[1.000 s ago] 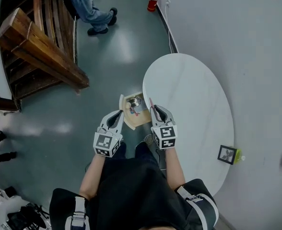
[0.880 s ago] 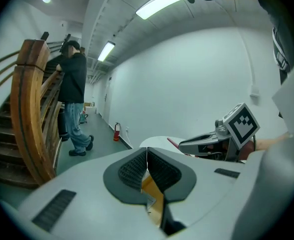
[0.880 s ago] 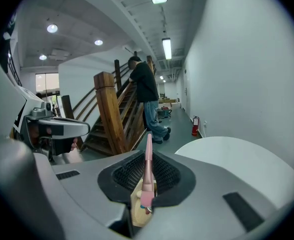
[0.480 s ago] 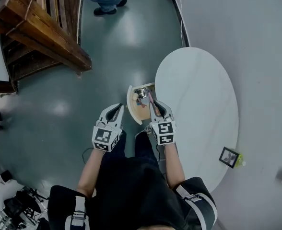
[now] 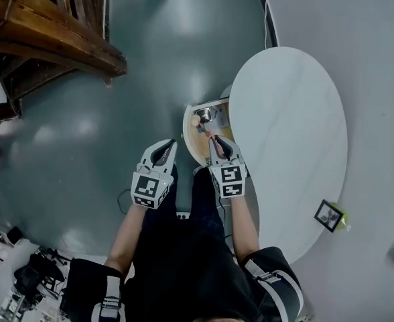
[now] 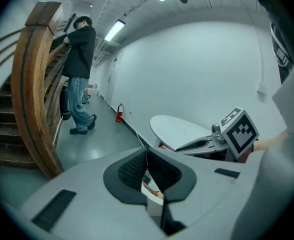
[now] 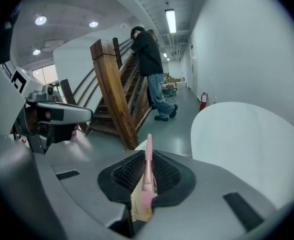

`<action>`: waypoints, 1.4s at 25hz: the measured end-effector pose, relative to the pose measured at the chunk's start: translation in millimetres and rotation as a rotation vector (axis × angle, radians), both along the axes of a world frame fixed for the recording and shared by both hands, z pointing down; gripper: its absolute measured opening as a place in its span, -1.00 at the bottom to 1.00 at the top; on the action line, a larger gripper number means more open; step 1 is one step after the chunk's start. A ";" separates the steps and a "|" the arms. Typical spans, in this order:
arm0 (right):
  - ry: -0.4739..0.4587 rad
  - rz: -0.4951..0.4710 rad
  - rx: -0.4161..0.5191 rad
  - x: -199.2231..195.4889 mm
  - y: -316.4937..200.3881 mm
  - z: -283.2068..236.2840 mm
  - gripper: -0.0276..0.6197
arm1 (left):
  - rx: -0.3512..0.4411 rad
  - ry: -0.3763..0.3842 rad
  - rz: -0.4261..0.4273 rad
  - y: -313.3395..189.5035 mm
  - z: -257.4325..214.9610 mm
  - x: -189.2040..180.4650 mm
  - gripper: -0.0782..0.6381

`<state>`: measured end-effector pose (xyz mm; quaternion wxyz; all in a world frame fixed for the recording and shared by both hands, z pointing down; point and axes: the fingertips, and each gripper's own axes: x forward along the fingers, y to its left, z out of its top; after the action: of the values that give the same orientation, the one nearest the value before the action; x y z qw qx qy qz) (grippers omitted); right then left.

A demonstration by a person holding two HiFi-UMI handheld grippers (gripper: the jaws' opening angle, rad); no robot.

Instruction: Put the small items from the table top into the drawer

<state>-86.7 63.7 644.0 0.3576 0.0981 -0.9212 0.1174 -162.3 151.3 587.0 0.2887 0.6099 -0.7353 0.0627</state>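
My right gripper [image 5: 214,141] is shut on a thin pink stick [image 5: 210,137], which pokes up and forward from between the pads [image 7: 148,151]. It hovers over the near end of the open wooden drawer [image 5: 189,137] at the left edge of the white oval table [image 5: 291,126]. In the drawer lie a shiny metal item [image 5: 204,115] and a small round piece [image 5: 195,121]. My left gripper [image 5: 167,146] hangs just left of the drawer. Its jaws are shut with nothing between them [image 6: 147,170].
A small framed picture [image 5: 329,215] stands near the table's right edge. A wooden staircase [image 5: 49,39] fills the upper left. A person [image 6: 79,74] stands by the stairs, and a red fire extinguisher [image 6: 118,112] is against the wall. Grey floor lies left of the drawer.
Both grippers have sunk toward the drawer. The right one, still clamped on the pink stick, now sits over the drawer's near end. The head view has shifted forward.
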 end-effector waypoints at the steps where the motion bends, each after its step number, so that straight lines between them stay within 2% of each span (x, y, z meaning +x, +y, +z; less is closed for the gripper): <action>1: 0.010 0.000 -0.007 0.5 1.1 9.6 -0.72 | -0.009 0.006 0.003 -0.1 7.6 -0.2 -0.73; 15: 0.093 0.023 -0.095 13.2 10.8 97.1 -0.72 | -0.076 0.083 0.026 0.5 81.0 8.4 -0.73; 22: 0.106 0.025 -0.094 9.6 7.6 110.7 -0.72 | -0.080 0.090 0.031 -0.7 82.7 7.8 -0.73; 35: 0.149 0.042 -0.119 -20.4 -4.1 158.8 -0.72 | -0.095 0.098 0.050 -1.2 85.4 7.1 -0.73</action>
<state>-107.1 59.5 802.8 0.4280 0.1043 -0.8812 0.1716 -155.3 150.1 672.4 0.3513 0.6162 -0.7010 0.0746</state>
